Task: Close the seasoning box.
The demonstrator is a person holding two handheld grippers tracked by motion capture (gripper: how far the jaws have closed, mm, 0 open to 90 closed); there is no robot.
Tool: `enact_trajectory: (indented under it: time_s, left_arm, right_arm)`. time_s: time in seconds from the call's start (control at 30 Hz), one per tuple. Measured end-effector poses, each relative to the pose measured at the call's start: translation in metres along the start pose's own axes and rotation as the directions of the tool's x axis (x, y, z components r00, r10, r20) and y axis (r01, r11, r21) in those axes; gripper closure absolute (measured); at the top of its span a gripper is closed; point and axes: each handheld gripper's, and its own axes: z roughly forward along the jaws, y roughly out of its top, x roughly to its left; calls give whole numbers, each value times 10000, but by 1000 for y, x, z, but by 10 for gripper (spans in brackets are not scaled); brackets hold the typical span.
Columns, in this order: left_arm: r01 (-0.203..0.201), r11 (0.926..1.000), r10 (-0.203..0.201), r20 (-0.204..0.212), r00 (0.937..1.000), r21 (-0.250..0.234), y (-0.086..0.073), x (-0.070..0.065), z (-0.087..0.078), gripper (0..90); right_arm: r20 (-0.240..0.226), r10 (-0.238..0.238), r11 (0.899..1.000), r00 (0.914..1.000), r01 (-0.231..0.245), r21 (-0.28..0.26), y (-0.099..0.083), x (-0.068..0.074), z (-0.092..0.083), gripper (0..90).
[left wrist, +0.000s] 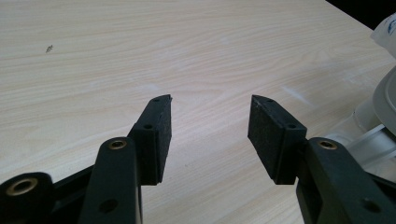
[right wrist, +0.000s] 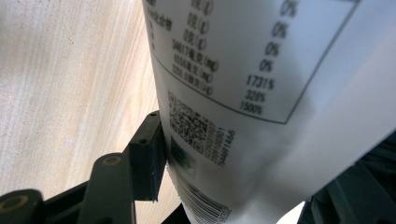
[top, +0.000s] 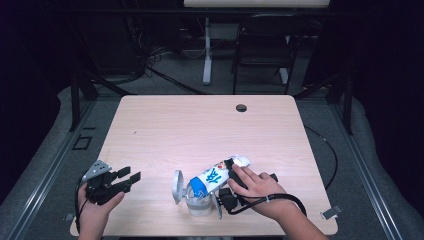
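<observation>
A white pouch [top: 216, 176] with a blue label and printed characters lies tilted, its low end in the mouth of a clear jar [top: 199, 204]. The jar's round lid [top: 177, 187] stands flipped open on the left. My right gripper [top: 229, 172] is shut on the pouch's upper half, with a hand wrapped over it. In the right gripper view the pouch [right wrist: 261, 93] sits between the jaws of my right gripper [right wrist: 252, 154], and the left pad [right wrist: 148, 154] presses against its printed back. My left gripper [top: 129, 175] [left wrist: 210, 107] rests open and empty near the front left.
The light wooden table [top: 200, 125] has a cable hole [top: 241, 107] at the back. A black cable [top: 280, 197] loops from my right gripper by the front edge. In the left gripper view, the jar's lid [left wrist: 386, 100] sits at the right edge.
</observation>
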Motion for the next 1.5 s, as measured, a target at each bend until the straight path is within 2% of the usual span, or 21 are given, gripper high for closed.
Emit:
enact_trajectory:
  time_s: [0.03, 0.07, 0.17, 0.2, 0.3, 0.33, 0.43, 0.53, 1.03, 1.5]
  left_arm:
    - [21, 10000, -21, 1, 10000, 13, 0, 0, 0, 499]
    - [30, 10000, -30, 2, 10000, 17, 0, 0, 0, 500]
    - [45, 10000, -45, 4, 10000, 28, -1, 0, 0, 500]
    - [42, 10000, -42, 6, 10000, 34, -1, 1, 0, 500]
    - [59, 10000, -59, -6, 10000, 27, -1, 1, 0, 500]
    - [66, 10000, -66, 8, 10000, 14, -1, 1, 0, 500]
    - [64, 10000, -64, 5, 10000, 23, -1, 1, 0, 500]
    - [60, 10000, -60, 5, 10000, 16, -1, 1, 0, 500]
    - [90, 9999, -90, -4, 10000, 49, -1, 1, 1, 500]
    - [99, 9999, -99, -14, 9999, 71, -1, 2, 1, 499]
  right_arm:
    - [-1, 0, 10000, 10000, 0, -4, 0, 0, 0, 429]
    - [-72, -54, 9997, 10000, 56, 238, 1, -1, -2, 429]
    - [-3, -9, 10000, 10000, 9, 5, 0, 0, 0, 429]
    - [-74, -68, 9997, 9999, 70, 238, 1, -1, -2, 429]
    - [-2, -29, 10000, 10000, 29, 28, 0, 0, 0, 429]
    - [0, -150, 9998, 9999, 150, 129, 1, -1, -1, 429]
    - [28, -84, 10000, 10000, 84, 50, 0, 0, 0, 429]
    - [-18, -122, 9997, 9999, 123, 215, 1, -1, -1, 429]
    - [-40, -198, 9997, 9998, 198, 162, 1, -1, -2, 433]
    - [334, -575, 9981, 9978, 567, 222, 2, -1, -4, 439]
